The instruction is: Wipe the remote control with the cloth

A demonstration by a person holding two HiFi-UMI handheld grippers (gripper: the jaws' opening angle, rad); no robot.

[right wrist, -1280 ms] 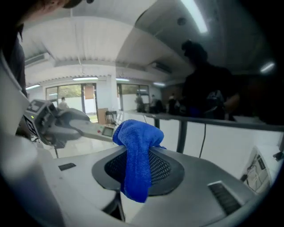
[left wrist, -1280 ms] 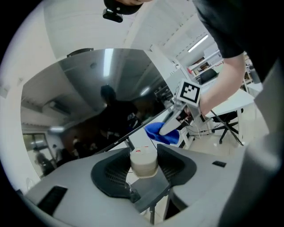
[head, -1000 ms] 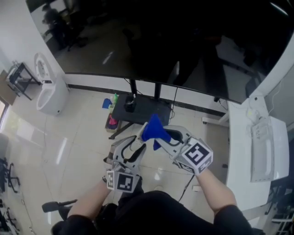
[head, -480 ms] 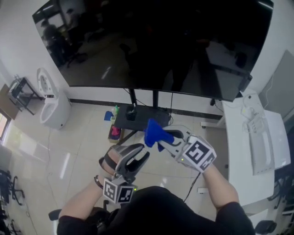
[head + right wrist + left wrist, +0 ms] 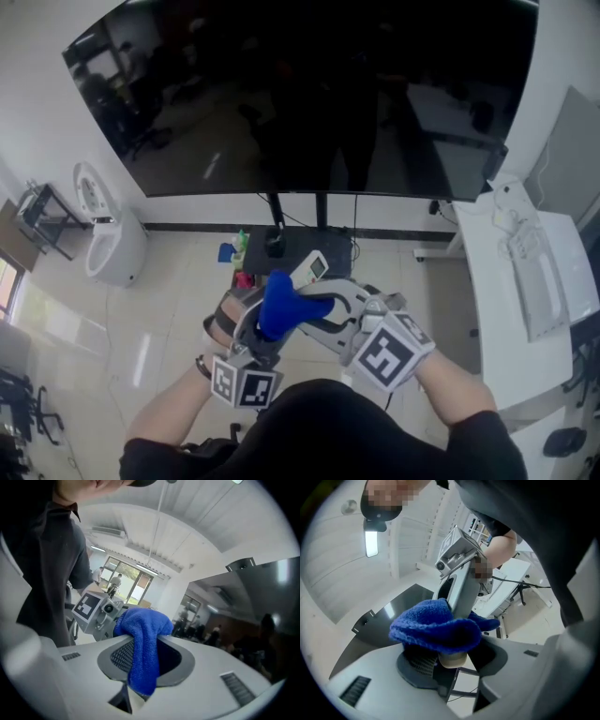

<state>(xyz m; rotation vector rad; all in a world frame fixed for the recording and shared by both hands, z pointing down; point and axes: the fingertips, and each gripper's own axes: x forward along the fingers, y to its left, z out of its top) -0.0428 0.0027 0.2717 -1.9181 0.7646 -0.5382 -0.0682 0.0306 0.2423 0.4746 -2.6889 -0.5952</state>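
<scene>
Blue cloth (image 5: pixel 279 306) is pinched in my right claw (image 5: pixel 146 660), jaws narrow on the fold. My left claw (image 5: pixel 451 665) grips the remote control (image 5: pixel 313 268) by its near end, raised in the air, cloth draped over it. I'd hold the remote steady and draw the cloth lengthwise, pressing lightly so it doesn't twist loose.

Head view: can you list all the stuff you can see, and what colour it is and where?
TV screen: one, black, top, on its stand.
TV stand: one, black, on the floor under the screen.
Table: one, white, right edge.
Floor unit: one, white, left.
Small items: several, blue, green and pink, beside the stand.
Remote control: one, whitish, pokes out past the cloth.
Cloth: one, blue, draped over the remote control.
Left gripper: one, grey, shut on the remote control.
Right gripper: one, grey, shut on the cloth.
</scene>
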